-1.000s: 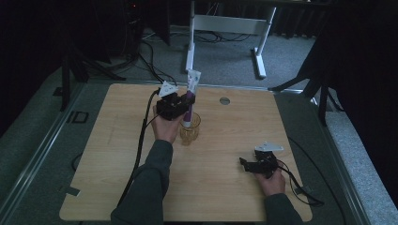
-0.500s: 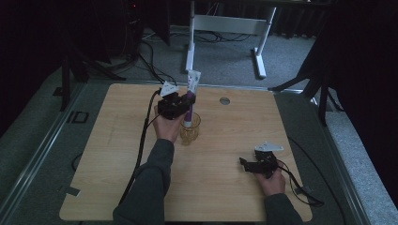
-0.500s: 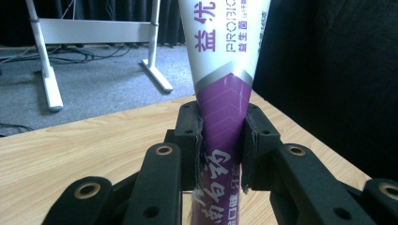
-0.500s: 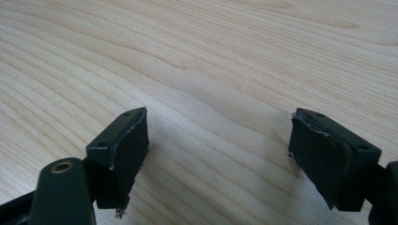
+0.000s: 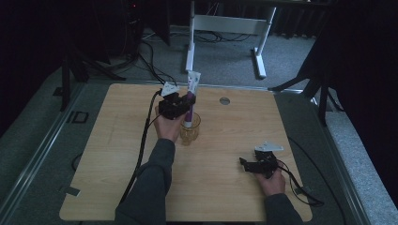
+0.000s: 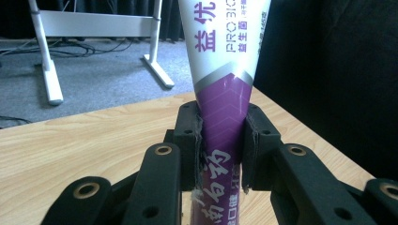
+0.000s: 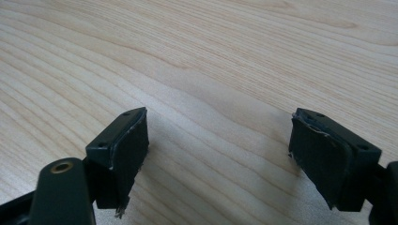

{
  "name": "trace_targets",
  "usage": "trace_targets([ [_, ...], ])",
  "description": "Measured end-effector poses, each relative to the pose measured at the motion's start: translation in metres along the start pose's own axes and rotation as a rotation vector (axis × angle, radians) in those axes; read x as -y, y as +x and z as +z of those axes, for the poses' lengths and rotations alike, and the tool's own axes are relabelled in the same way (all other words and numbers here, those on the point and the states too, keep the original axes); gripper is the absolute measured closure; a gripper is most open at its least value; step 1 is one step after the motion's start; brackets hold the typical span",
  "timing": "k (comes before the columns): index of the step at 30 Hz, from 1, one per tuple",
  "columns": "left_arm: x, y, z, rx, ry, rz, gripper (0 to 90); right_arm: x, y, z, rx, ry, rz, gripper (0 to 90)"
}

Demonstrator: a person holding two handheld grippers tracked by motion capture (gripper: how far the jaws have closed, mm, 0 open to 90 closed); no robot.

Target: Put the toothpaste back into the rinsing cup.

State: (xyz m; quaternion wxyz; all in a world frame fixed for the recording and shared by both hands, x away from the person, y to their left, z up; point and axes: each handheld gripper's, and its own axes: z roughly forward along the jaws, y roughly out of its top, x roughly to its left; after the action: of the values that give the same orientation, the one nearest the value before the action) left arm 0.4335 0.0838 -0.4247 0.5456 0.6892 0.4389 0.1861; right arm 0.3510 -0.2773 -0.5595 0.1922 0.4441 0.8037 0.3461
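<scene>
A white and purple toothpaste tube (image 5: 191, 93) stands upright with its lower end inside a clear glass cup (image 5: 189, 133) near the middle of the wooden table (image 5: 112, 140). My left gripper (image 5: 187, 107) is shut on the tube just above the cup's rim. In the left gripper view both pads press on the purple part of the tube (image 6: 225, 70), with the left gripper (image 6: 221, 145) around it. My right gripper (image 5: 245, 164) rests low at the table's front right. It stands open (image 7: 218, 150), with bare wood between its pads.
A small round metal grommet (image 5: 225, 100) sits in the tabletop at the far side. Beyond the table's far edge stands a white desk frame (image 5: 225, 23) with cables on the grey floor. A black cable (image 5: 143, 140) trails from the left gripper along the forearm.
</scene>
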Motion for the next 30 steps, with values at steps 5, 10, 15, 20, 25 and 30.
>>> trace_targets([
  [5, 0.001, 0.002, 0.002, -0.006, 0.008, -0.002, 71.1, 0.0, 0.0, 0.0, -0.001, 0.0, -0.001, 20.1],
  [10, 0.002, 0.001, 0.002, -0.01, 0.007, 0.01, 71.0, 0.0, 0.0, 0.0, -0.002, 0.0, -0.003, 20.1],
  [15, 0.002, 0.002, 0.003, -0.009, 0.008, 0.009, 71.0, 0.0, 0.0, 0.0, -0.003, 0.001, -0.004, 20.1],
  [20, 0.003, 0.004, 0.006, -0.018, 0.019, 0.007, 70.9, 0.0, 0.0, 0.0, -0.003, 0.001, -0.004, 20.1],
  [25, 0.007, 0.006, 0.01, -0.022, 0.042, 0.008, 70.9, 0.0, 0.0, 0.0, -0.003, 0.0, -0.004, 20.1],
  [30, 0.011, 0.003, 0.014, -0.015, 0.059, 0.013, 70.7, 0.0, 0.0, 0.0, -0.003, 0.0, -0.004, 20.1],
])
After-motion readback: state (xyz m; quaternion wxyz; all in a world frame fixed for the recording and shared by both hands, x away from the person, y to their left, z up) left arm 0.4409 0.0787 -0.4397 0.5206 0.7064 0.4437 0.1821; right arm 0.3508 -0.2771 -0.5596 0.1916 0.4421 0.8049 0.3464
